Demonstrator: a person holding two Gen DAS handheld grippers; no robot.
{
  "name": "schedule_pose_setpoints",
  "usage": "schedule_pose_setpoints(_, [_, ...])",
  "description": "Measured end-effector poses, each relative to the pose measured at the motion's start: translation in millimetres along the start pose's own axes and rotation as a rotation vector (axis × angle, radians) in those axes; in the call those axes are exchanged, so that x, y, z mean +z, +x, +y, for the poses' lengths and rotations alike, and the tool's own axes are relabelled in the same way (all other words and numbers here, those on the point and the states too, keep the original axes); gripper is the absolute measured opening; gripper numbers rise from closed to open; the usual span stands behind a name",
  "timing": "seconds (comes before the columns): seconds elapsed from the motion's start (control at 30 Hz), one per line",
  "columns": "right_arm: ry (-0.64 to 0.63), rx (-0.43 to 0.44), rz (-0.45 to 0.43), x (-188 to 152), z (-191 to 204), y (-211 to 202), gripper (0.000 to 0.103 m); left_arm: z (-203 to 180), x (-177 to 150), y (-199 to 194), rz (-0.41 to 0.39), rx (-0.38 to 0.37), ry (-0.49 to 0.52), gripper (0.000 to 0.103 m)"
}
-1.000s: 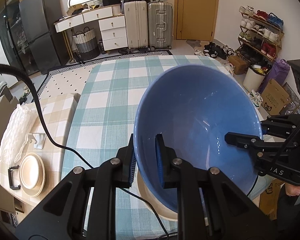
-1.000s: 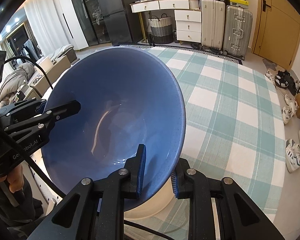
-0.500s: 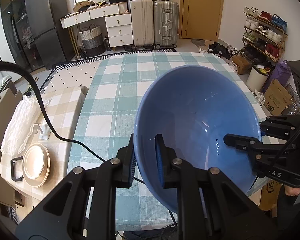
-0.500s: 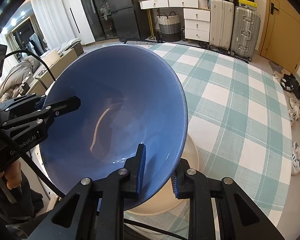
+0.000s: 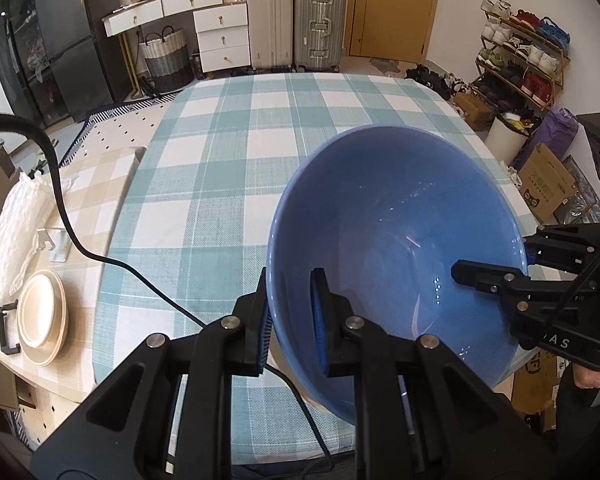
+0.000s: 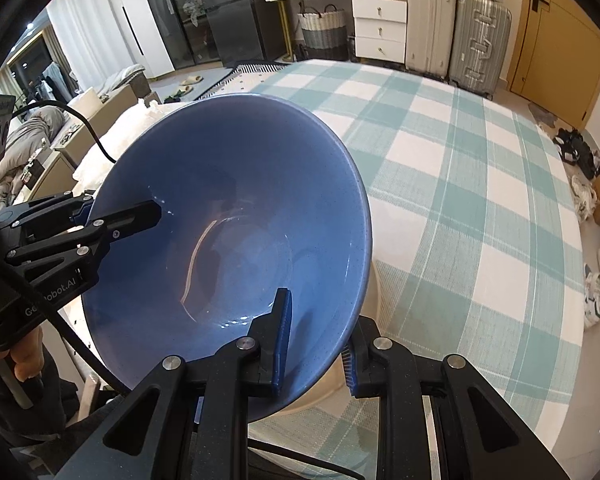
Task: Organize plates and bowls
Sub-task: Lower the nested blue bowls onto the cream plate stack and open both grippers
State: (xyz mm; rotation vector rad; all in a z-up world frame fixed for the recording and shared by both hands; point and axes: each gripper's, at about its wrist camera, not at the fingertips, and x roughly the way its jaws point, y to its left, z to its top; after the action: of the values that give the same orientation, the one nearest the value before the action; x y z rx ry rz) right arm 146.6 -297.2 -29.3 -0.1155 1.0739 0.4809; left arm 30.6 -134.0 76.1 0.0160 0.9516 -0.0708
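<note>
Blue bowl (image 5: 396, 240), glossy and deep with a thin rim, hung above the near edge of the teal-checked tablecloth (image 5: 228, 184), over a cream dish (image 6: 332, 388). Its mouth faced up, tipped slightly; being round, it had no long axis. The left gripper (image 5: 290, 316) and right gripper (image 6: 316, 344) each pinched opposite rim walls.

1. The left hand-held gripper (image 6: 118, 226), seen from the right wrist view, bears pale lettering on its black body that reads in part "Ge…obot.AI"; a cable hides the middle letters.
2. The right hand-held gripper (image 5: 496, 268), seen from the left wrist view, bears pale letters of which only "AS" can be read.
3. A cardboard box (image 5: 548, 184) on the floor carries a cat-face logo; its print is too small to read.
</note>
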Motion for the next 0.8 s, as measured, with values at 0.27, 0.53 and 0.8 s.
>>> schedule_pose_setpoints(0.27, [-0.005, -0.013, 0.051, -3.6, -2.8, 17.4, 0.022, -0.8, -5.0, 34.8, 0.031, -0.001, -0.008, 0.014])
schedule_pose_setpoints(0.53, [-0.020, -0.057, 0.040, 2.1, 2.3, 21.5, 0.025, 9.3, -5.2, 54.4, 0.049, -0.023, -0.038, 0.014])
schedule_pose_setpoints(0.8, [0.000, -0.054, 0.023, 5.2, -0.7, 25.5, 0.025, 14.5, -4.5, 69.2, 0.059, -0.043, -0.048, 0.014])
